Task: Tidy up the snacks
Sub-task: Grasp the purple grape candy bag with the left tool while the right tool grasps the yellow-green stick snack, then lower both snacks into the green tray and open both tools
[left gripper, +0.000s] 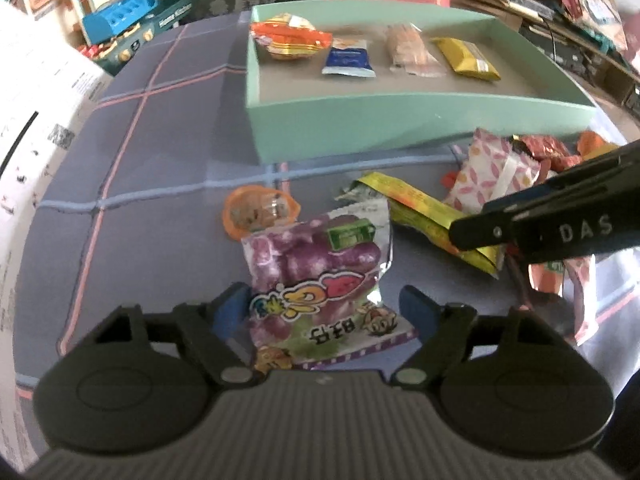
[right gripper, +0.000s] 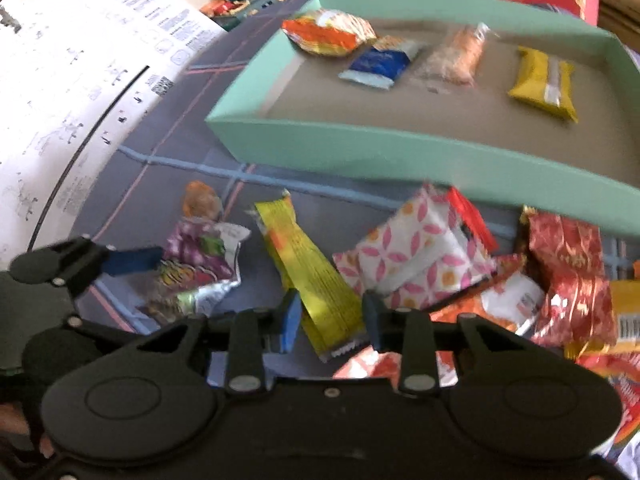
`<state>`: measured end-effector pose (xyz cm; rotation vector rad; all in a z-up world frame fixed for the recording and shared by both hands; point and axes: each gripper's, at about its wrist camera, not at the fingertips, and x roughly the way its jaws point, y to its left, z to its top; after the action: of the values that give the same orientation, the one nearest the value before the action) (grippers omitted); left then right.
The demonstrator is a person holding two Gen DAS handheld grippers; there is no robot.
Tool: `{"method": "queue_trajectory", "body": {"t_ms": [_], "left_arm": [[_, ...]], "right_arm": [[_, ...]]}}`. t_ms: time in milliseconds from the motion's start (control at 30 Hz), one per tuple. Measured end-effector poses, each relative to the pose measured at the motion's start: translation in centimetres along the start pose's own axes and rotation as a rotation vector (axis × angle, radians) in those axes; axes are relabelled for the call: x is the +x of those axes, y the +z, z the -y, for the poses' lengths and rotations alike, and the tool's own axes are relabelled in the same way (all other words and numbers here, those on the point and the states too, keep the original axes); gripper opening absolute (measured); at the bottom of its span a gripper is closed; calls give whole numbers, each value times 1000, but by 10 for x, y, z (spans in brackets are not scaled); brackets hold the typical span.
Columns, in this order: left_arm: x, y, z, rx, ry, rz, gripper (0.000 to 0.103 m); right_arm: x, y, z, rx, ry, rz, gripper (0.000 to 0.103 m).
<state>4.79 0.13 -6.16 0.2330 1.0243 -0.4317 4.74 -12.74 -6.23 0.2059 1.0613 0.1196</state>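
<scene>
Snacks are heaped on a blue checked tablecloth (left gripper: 160,152) before a mint-green tray (left gripper: 400,120), in which four packets lie in a row. The left gripper (left gripper: 324,312) is set partly open around a purple jelly pouch (left gripper: 320,272), its pads seemingly just clear of it. The right gripper (right gripper: 332,320) is narrowed about the end of a yellow-green bar wrapper (right gripper: 316,280); whether it is pressed cannot be told.

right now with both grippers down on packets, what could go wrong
1. The left gripper straddles the purple candy bag near its crinkled lower end; the pads may pinch only loose foil, so it could slip.
2. The right gripper is around the end of the long yellow packet, which may swing and snag the pink-patterned packet.
3. Both grippers work close together and could collide.
</scene>
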Motion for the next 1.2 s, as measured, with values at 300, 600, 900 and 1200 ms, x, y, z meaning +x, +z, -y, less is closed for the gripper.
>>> {"method": "queue_trajectory", "body": {"t_ms": [300, 600, 900, 1200], "left_arm": [[-7, -9, -47, -155, -7, -5, 82], [1, -10, -52, -180, 4, -21, 83], [-19, -4, -47, -184, 15, 34, 80], [-55, 21, -35, -154, -5, 124, 81]], "right_arm": [[28, 22, -26, -66, 31, -17, 37], [36, 16, -41, -151, -25, 11, 21], [7, 12, -7, 16, 39, 46, 16], [-40, 16, 14, 79, 78, 149, 16]]}}
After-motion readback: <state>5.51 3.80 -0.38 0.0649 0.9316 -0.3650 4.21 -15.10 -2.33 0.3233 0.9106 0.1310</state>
